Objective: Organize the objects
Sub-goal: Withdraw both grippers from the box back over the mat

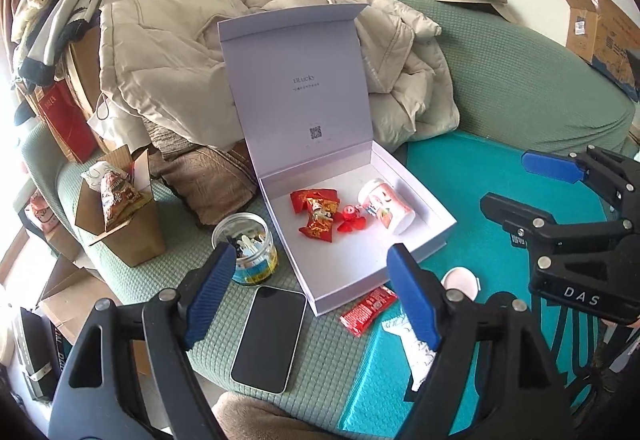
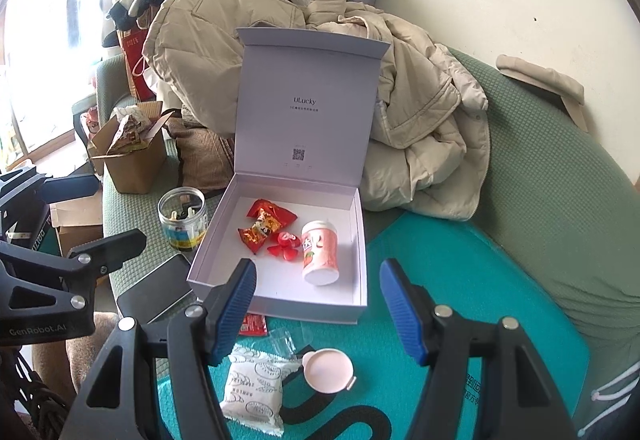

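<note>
Both grippers — left (image 1: 312, 296) and right (image 2: 318, 310) — hang with jaws apart, gripping nothing. Biggest risk: bumping the white box's (image 2: 320, 306) propped lid shut — or knocking the phone (image 1: 270, 338) off the sofa edge.

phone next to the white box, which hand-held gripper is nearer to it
Left. The left hand-held gripper hangs right over the phone; the right hand-held gripper sits further off, over the teal mat beyond the box corner.
</note>
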`<action>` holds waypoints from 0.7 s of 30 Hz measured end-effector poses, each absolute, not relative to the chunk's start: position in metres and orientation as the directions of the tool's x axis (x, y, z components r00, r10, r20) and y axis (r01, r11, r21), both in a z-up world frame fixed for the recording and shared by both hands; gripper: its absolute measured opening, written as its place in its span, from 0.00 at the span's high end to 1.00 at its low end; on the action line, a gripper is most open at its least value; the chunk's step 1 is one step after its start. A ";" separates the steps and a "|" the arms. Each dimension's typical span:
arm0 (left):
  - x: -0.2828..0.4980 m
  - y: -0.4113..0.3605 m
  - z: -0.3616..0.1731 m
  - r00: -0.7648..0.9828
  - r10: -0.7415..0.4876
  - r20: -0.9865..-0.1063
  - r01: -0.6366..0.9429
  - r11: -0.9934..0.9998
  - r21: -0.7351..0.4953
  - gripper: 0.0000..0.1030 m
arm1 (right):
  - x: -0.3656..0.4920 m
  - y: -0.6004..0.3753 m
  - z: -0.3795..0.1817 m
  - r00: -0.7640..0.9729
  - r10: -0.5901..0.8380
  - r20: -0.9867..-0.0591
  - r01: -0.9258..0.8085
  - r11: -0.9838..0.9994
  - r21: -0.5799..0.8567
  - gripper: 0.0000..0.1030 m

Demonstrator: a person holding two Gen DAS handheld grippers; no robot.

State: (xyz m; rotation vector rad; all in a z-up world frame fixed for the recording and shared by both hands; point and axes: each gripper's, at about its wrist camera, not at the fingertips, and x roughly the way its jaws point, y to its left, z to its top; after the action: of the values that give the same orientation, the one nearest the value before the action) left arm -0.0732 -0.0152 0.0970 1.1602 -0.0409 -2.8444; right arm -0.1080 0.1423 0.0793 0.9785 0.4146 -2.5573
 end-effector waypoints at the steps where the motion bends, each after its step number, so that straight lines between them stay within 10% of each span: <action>1: -0.071 -0.014 0.095 -0.710 -0.069 -0.700 0.049 -0.998 0.049 0.25 | -0.106 0.143 0.079 -0.689 -0.234 -0.686 0.438 -0.889 -0.137 0.36; 21: -0.025 -0.001 0.061 -0.674 -0.019 -0.738 0.037 -0.999 -0.008 0.25 | -0.055 0.164 0.040 -0.640 -0.233 -0.732 0.410 -0.909 -0.070 0.36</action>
State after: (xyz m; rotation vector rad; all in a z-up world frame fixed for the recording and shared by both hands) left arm -0.0248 -0.0013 0.0605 1.2549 0.0344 -2.8467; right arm -0.0552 0.1645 0.0396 1.0872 0.3264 -2.5394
